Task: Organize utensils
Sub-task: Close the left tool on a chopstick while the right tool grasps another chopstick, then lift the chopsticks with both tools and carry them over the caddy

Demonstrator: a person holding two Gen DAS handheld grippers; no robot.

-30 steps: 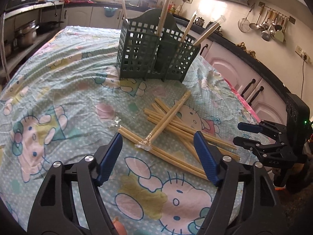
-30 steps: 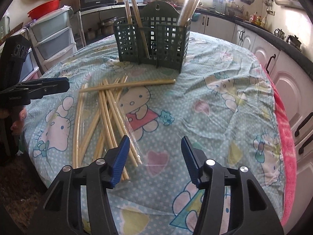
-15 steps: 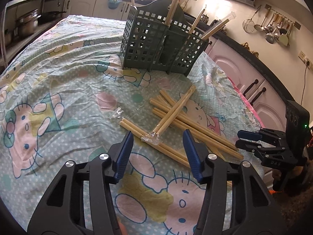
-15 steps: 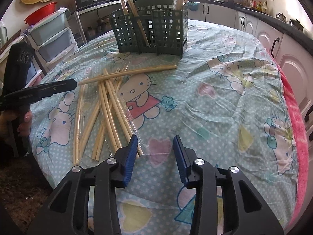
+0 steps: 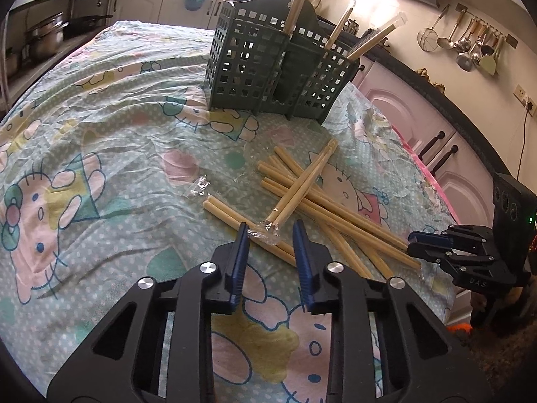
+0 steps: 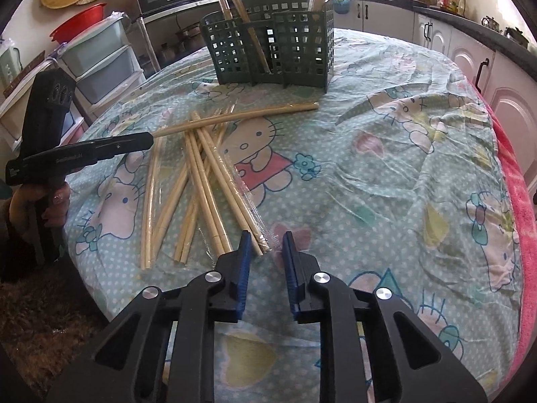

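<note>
The tablecloth [image 5: 110,141] is pale mint with white dots and a cartoon-cat print in pink, yellow and teal. The latticed caddy [image 5: 268,74] is dark green. The chopsticks [image 6: 204,174] are light bamboo tan. Both grippers are black, each with blue pads [image 5: 240,262] [image 6: 243,262]. A red-pink cloth [image 6: 517,184] edges the table.

Chopsticks [image 5: 312,198] lie scattered before the holder [image 5: 275,74] on the tablecloth [image 5: 100,134].
</note>
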